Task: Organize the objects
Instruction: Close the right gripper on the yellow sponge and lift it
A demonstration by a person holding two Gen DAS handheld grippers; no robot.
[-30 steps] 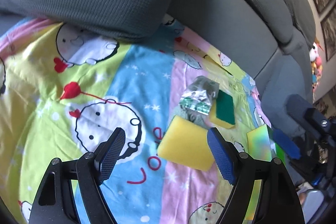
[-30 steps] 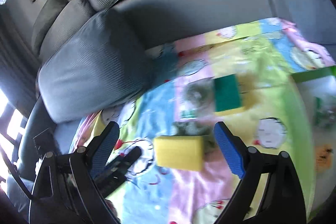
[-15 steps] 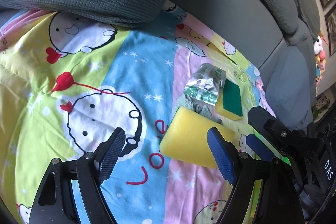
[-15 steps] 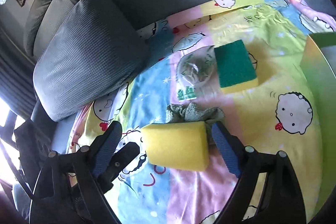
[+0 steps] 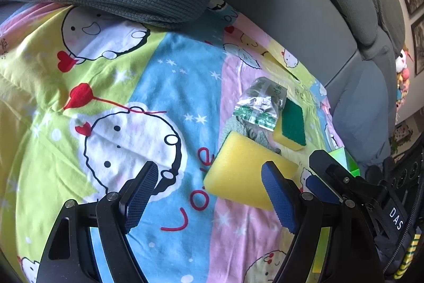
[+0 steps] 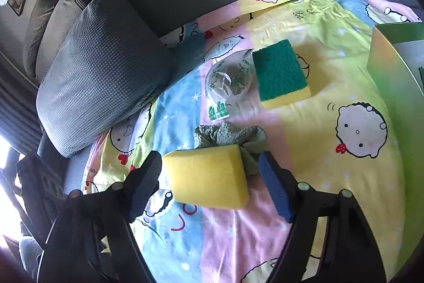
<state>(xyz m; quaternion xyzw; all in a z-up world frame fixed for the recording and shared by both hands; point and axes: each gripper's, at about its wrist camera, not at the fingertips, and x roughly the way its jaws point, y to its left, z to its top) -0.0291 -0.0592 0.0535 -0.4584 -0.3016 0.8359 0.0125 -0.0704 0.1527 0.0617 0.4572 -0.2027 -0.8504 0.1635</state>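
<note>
Gray couch cushions (image 5: 291, 25) sit behind a bright cartoon blanket (image 5: 148, 102), and on it we see a plain yellow sponge (image 6: 206, 174), a green-topped sponge (image 6: 281, 73), a crumpled green cloth (image 6: 230, 137) and a small clear bag (image 6: 228, 81), all still lying close together. Our right gripper (image 6: 209, 183) has been closing, and the yellow sponge sits between its pads, which do not squeeze it yet. Our left gripper (image 5: 209, 195) hangs spread and empty over the blanket, so nearly all the tidying is left.

Sponge (image 6: 206, 174) before cloth (image 6: 230, 137); behind it, bag (image 6: 228, 81) left of scouring pad (image 6: 281, 73).
</note>
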